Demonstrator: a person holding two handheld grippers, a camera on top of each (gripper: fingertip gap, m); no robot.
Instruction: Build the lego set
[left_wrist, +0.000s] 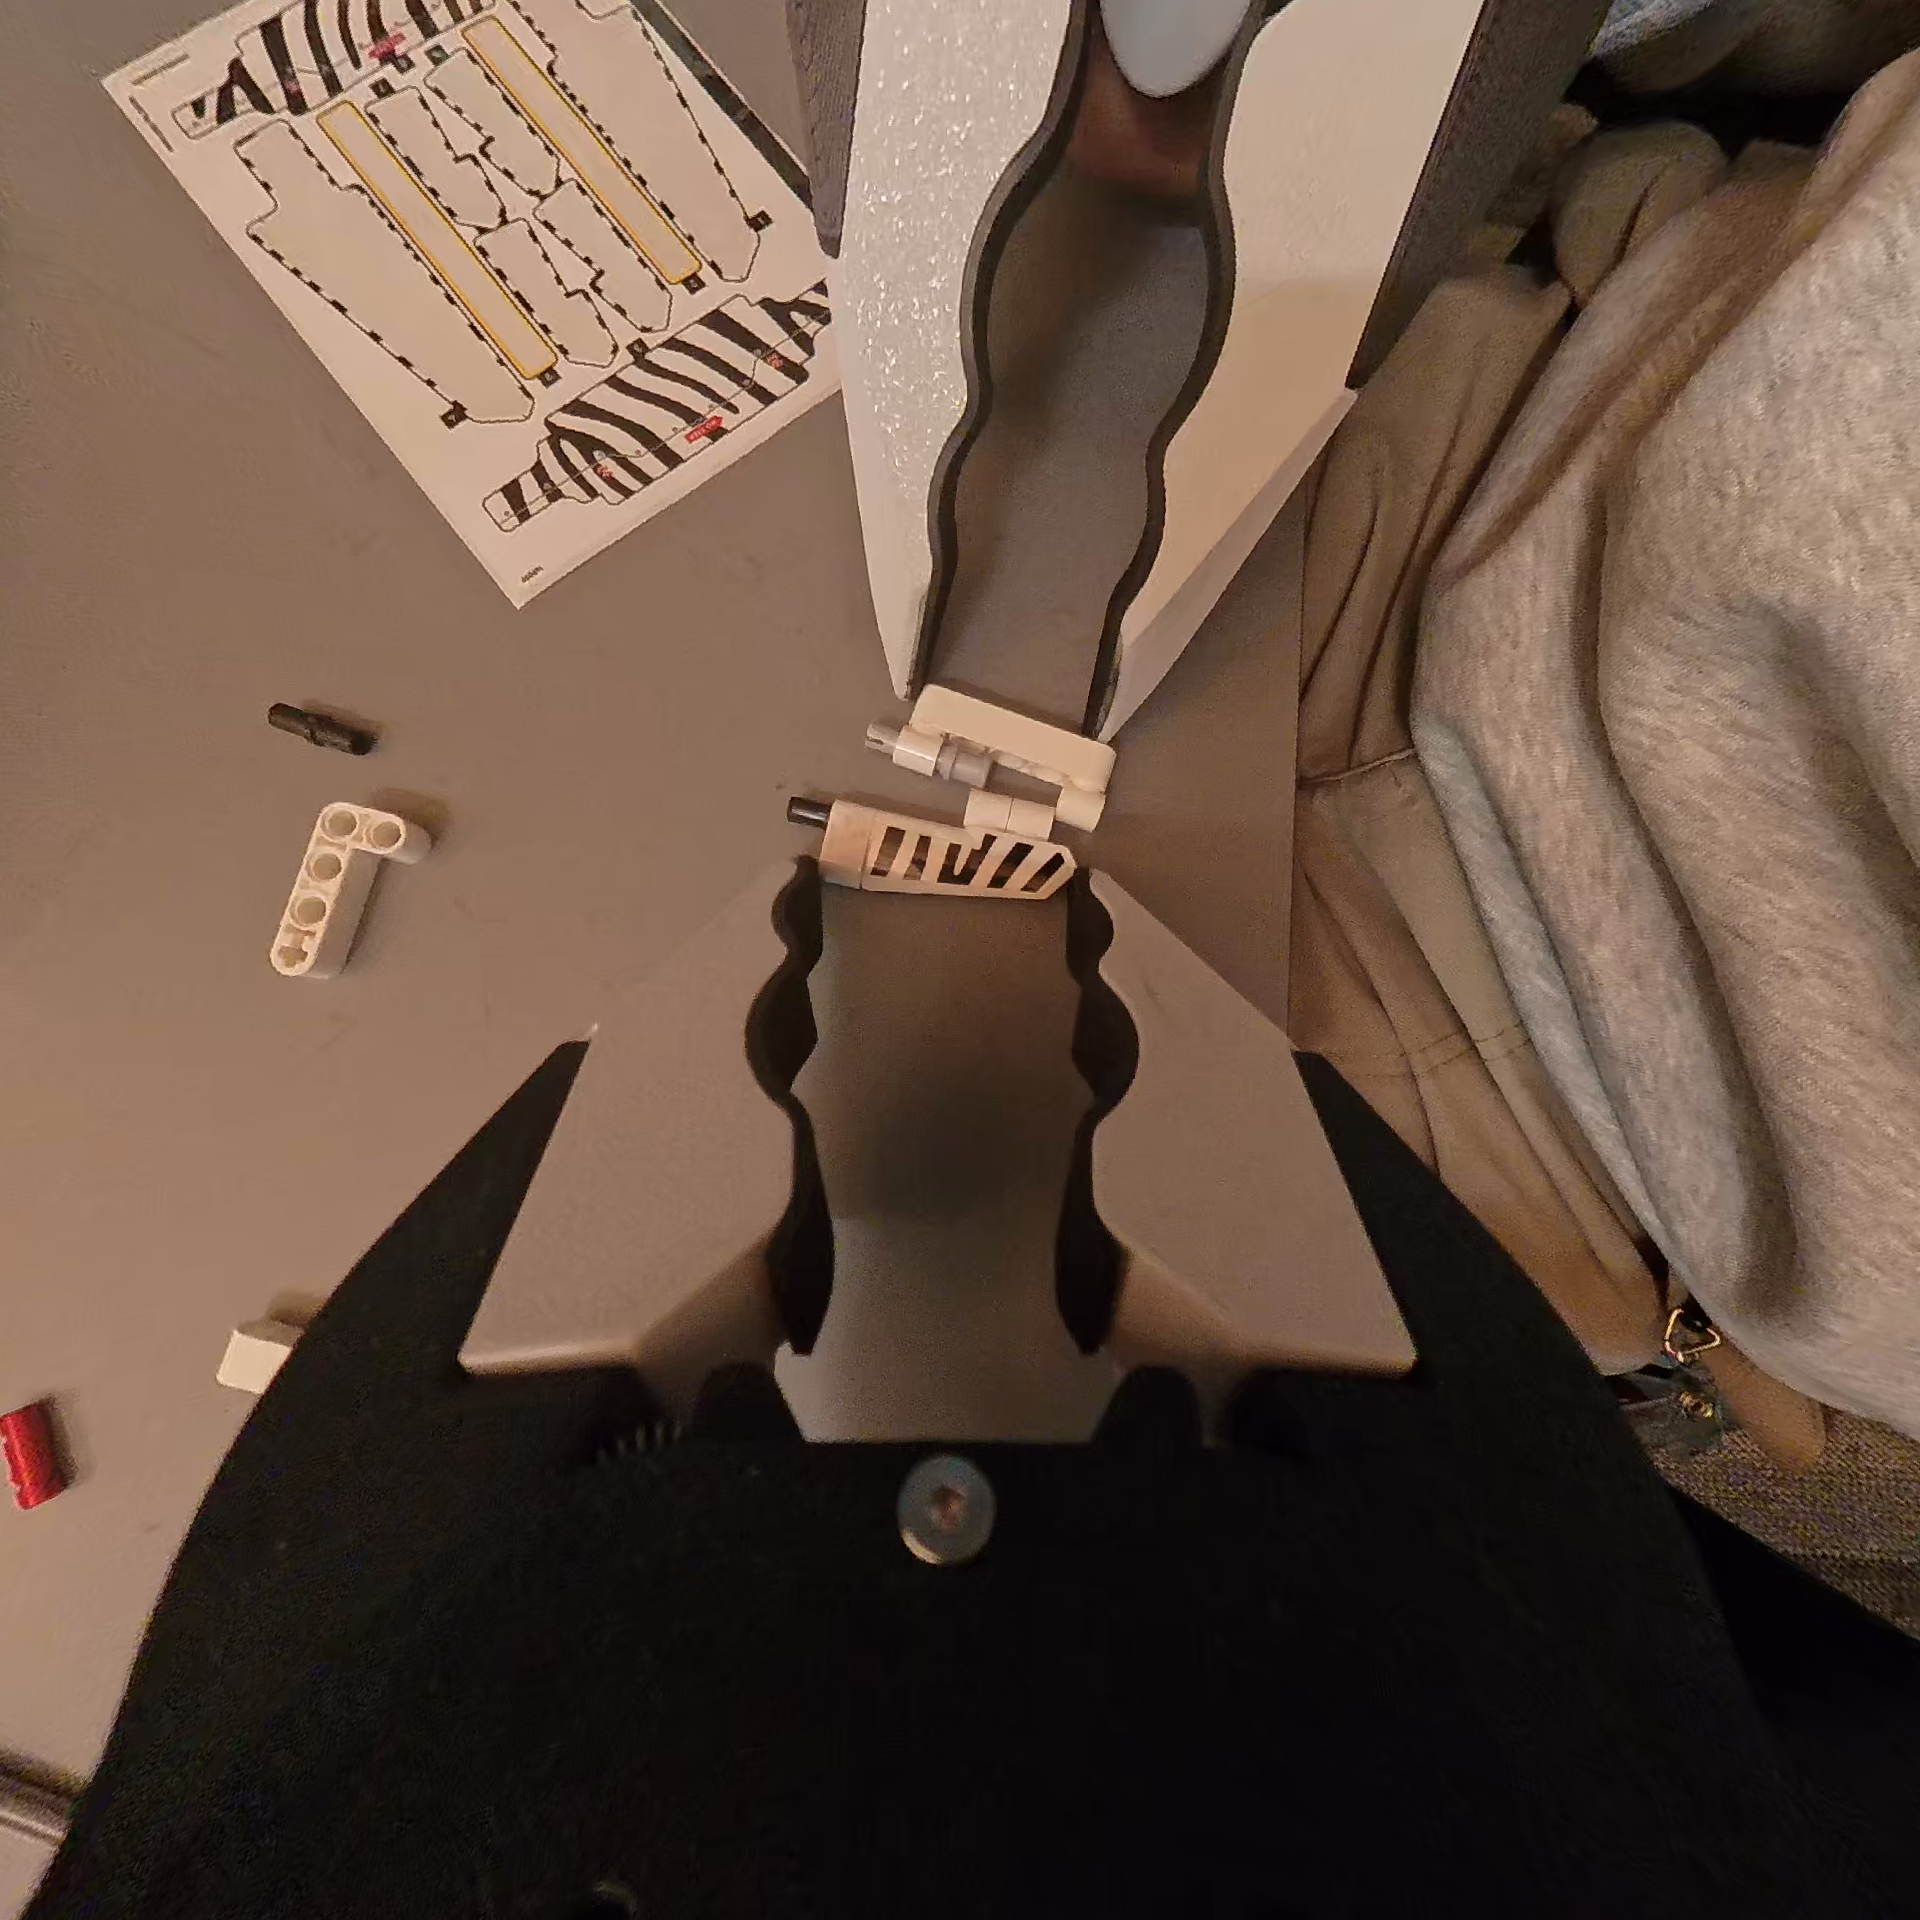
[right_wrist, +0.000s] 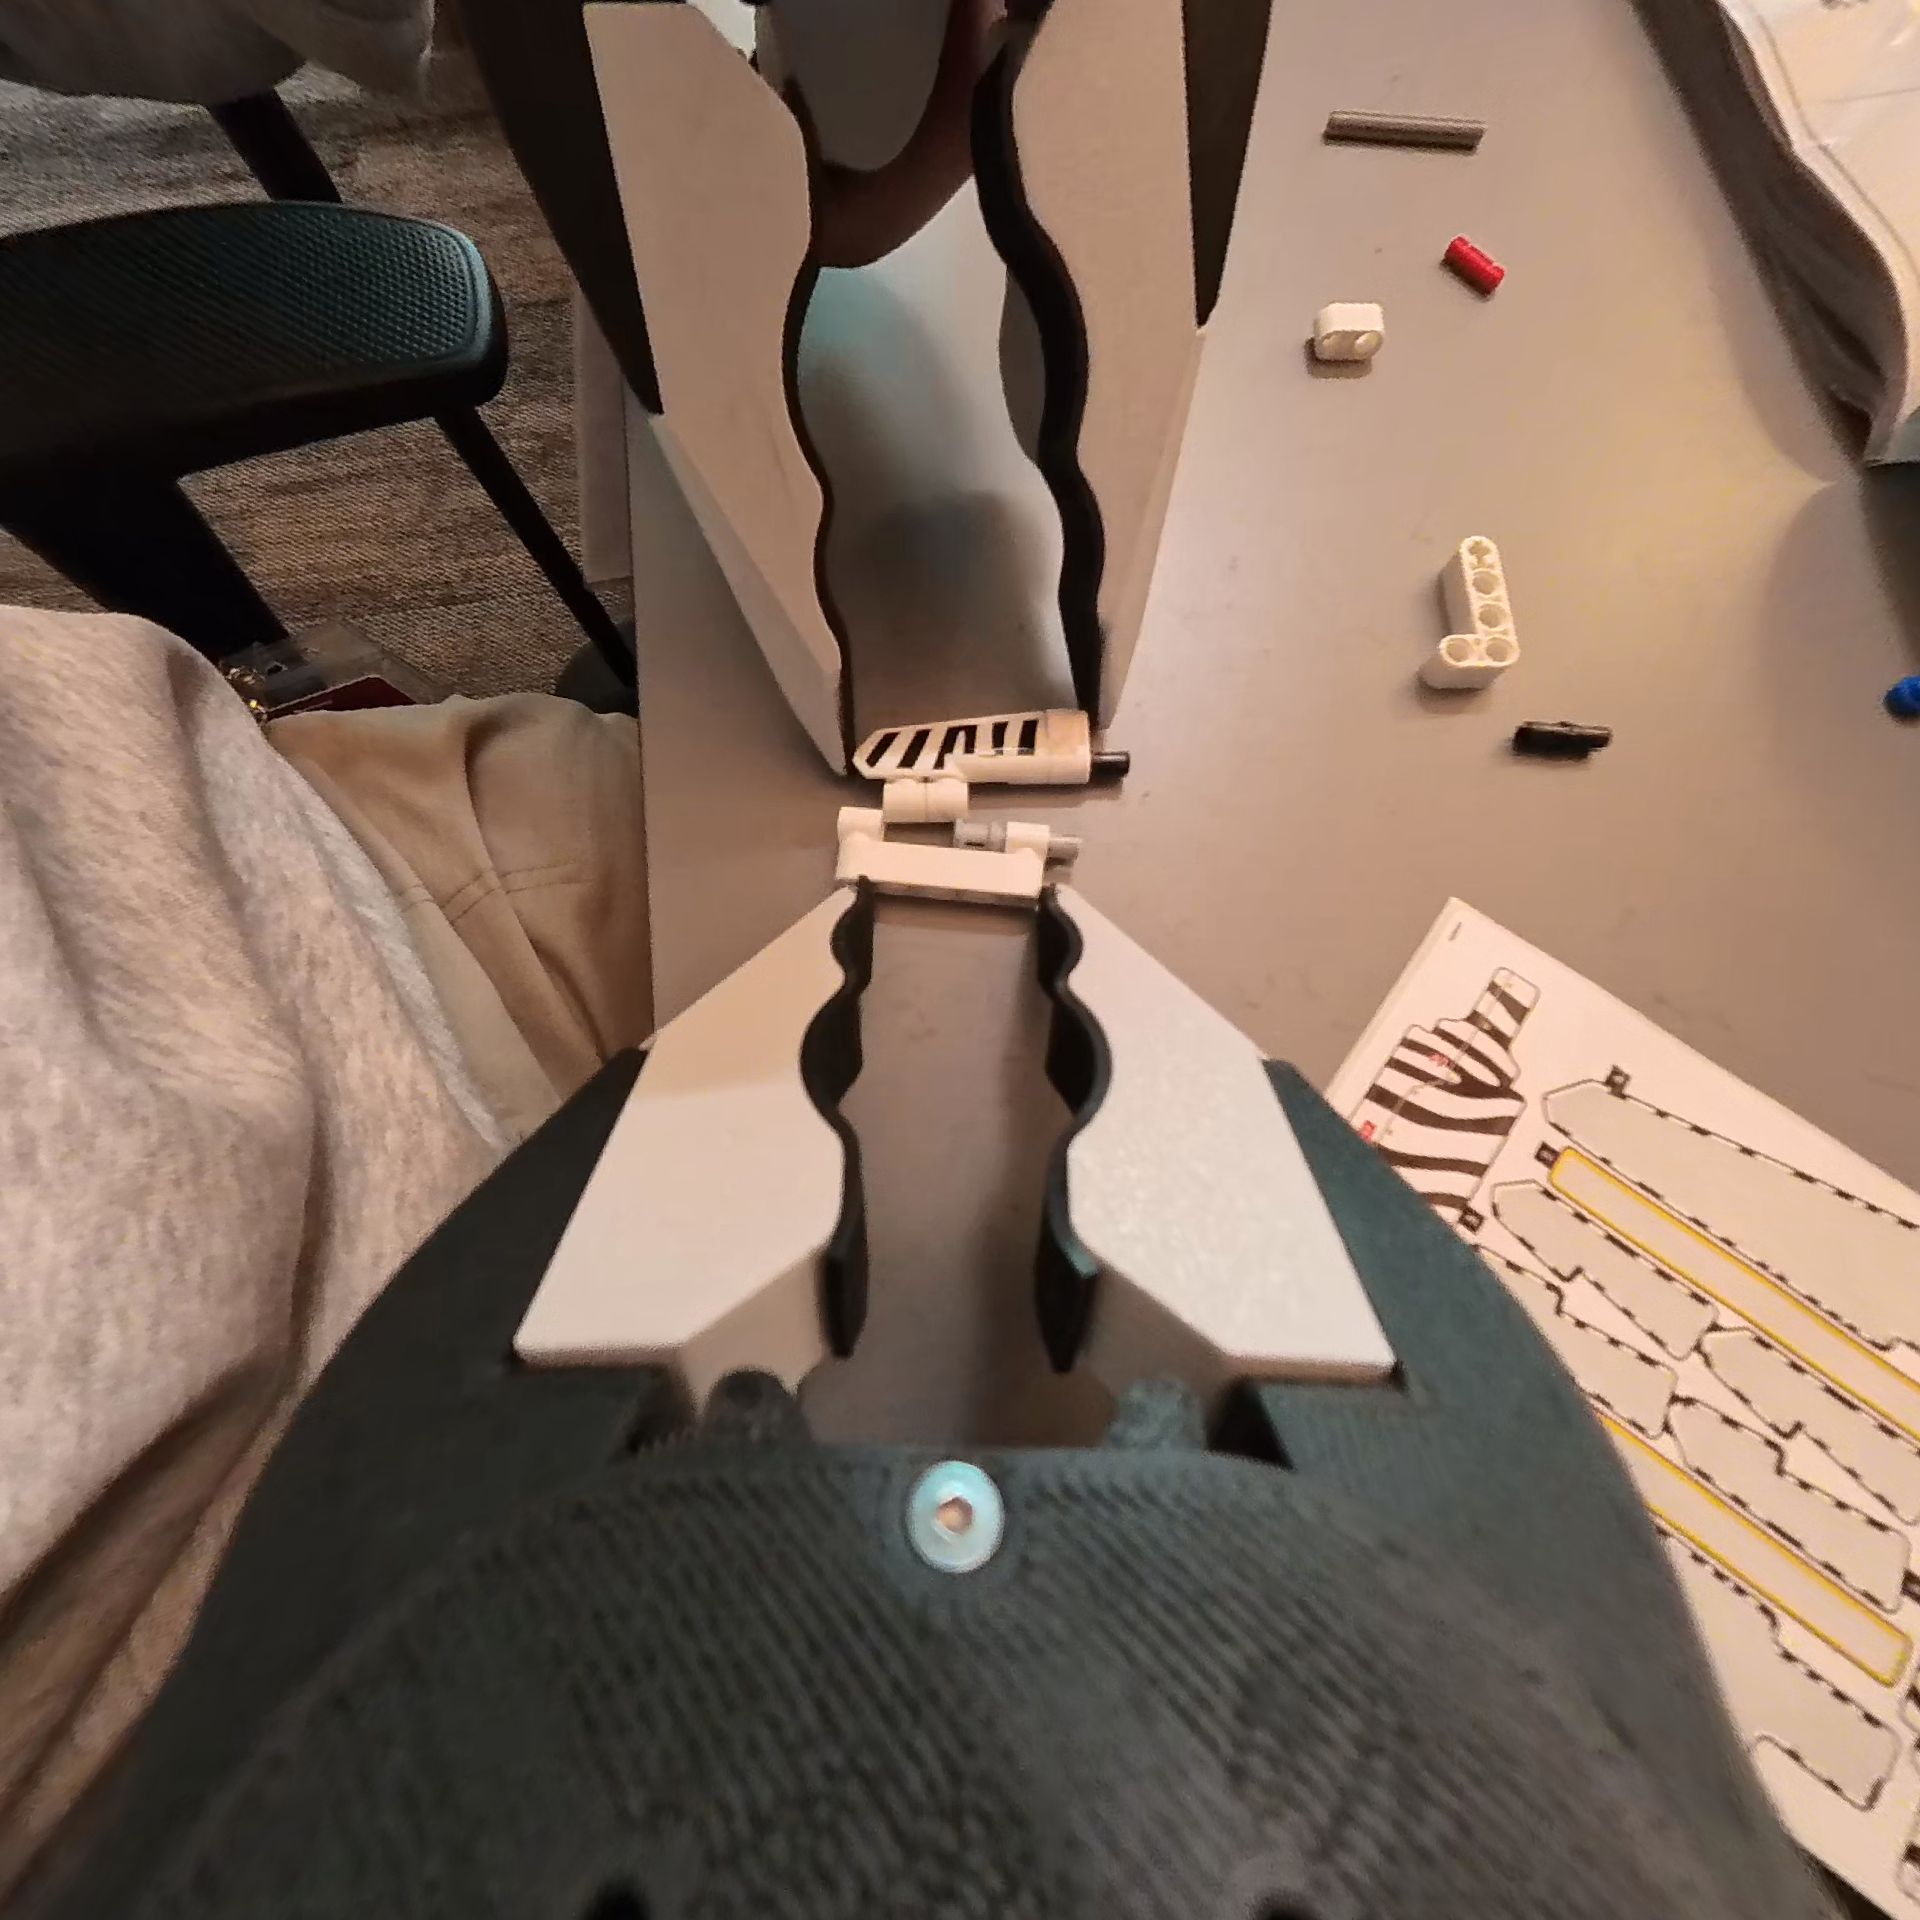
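My left gripper (left_wrist: 943, 883) is shut on a white panel with black zebra stripes (left_wrist: 961, 857), which has a black pin sticking out of its left end. My right gripper (left_wrist: 1008, 698) faces it from above and is shut on a white lego frame piece (left_wrist: 1003, 727). A small white connector (left_wrist: 1013, 810) sits between the two pieces, which touch there. In the right wrist view my right gripper (right_wrist: 948, 899) holds the white frame (right_wrist: 940, 860), and the left gripper (right_wrist: 966, 732) holds the striped panel (right_wrist: 961, 750) opposite. Both are held just above the grey table (left_wrist: 582, 644).
A sticker sheet (left_wrist: 468, 260) (right_wrist: 1662, 1299) lies on the table. Loose parts lie nearby: a white L-beam (left_wrist: 332, 883) (right_wrist: 1475, 618), a black pin (left_wrist: 322, 727) (right_wrist: 1558, 738), a red piece (left_wrist: 36, 1455) (right_wrist: 1473, 265), a small white piece (right_wrist: 1348, 330). A person's grey sweatshirt (left_wrist: 1662, 727) is beside the table edge. Both grippers' tips are close together, under 4 cm apart.
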